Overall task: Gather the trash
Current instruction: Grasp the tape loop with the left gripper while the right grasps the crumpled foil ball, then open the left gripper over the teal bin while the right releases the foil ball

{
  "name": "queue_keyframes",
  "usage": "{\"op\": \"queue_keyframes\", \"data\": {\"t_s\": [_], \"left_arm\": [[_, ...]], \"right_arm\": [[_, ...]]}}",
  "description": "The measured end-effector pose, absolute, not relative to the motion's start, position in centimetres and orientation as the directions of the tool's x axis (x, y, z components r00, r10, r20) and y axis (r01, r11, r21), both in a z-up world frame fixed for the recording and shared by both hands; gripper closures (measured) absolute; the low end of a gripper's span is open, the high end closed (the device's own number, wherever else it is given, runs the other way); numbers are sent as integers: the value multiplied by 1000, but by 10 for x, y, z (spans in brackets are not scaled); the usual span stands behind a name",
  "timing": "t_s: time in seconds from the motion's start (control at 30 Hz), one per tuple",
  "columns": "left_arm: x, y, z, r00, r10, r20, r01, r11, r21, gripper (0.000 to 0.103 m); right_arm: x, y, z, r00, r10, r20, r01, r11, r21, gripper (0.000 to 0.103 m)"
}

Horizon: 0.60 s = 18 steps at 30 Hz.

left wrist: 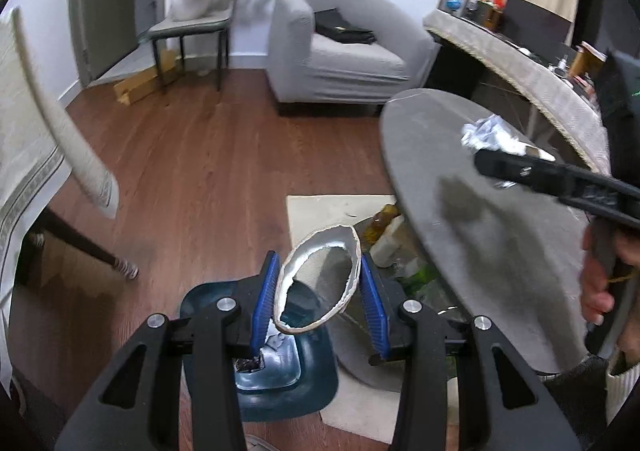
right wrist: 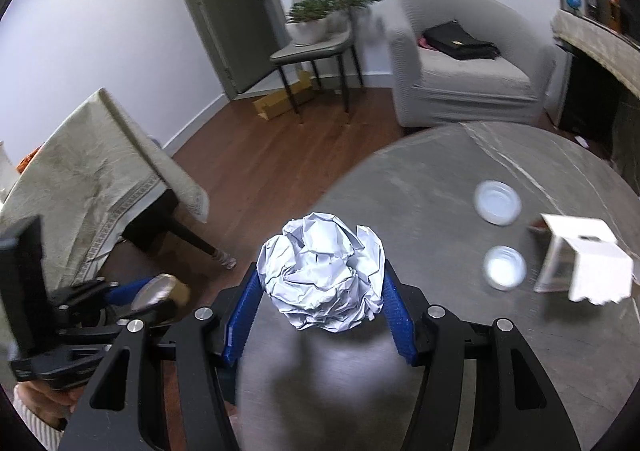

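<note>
Paper, crumpled into a white ball (right wrist: 323, 277), sits clamped in the right claw (right wrist: 318, 299) above the round grey desk (right wrist: 420, 187); the left claw (left wrist: 320, 291) pinches a torn silver-lined wrapper (left wrist: 320, 279) over a dark blue bin (left wrist: 316, 379).

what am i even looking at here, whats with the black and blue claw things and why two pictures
There is no robot here. A person holds a handheld two-finger gripper in each hand, and a small fisheye camera on each looks forward along its blue-padded fingers, so you get one picture per hand.

The left wrist view shows the left gripper shut on a squashed paper cup, above a dark blue trash bin on the floor. The right wrist view shows the right gripper shut on a crumpled paper ball over a round grey table.

On the table lie two small clear lids and a white box.
</note>
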State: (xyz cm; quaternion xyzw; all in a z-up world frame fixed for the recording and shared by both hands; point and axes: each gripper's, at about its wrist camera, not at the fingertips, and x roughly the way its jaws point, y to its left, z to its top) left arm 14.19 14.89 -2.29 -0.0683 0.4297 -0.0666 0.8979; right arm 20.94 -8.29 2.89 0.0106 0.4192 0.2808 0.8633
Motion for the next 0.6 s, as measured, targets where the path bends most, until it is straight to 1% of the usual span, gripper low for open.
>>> {"op": "queue_keyframes", "data": {"t_s": [0.17,0.33,0.4,0.6], "left_arm": [[143,165,-51,587,-146,-796,8,985,-175,60],[148,177,-85,521,-78,-850,-46,992,-120,60],[148,185,-97,490,-75,-869,-71,990,-126,60],[138,194,-106,458,-67,-887,-75,991,-114,60]], "right_arm": [[199,-53,35,470,524,-710,-539,808,240,44],[193,-25,36,445,543,-712,-590,776,223,44],[190,-14,37,437,547,-714,-606,766,216,44],[188,9,35,417,557,-719,-628,748,215,44]]}}
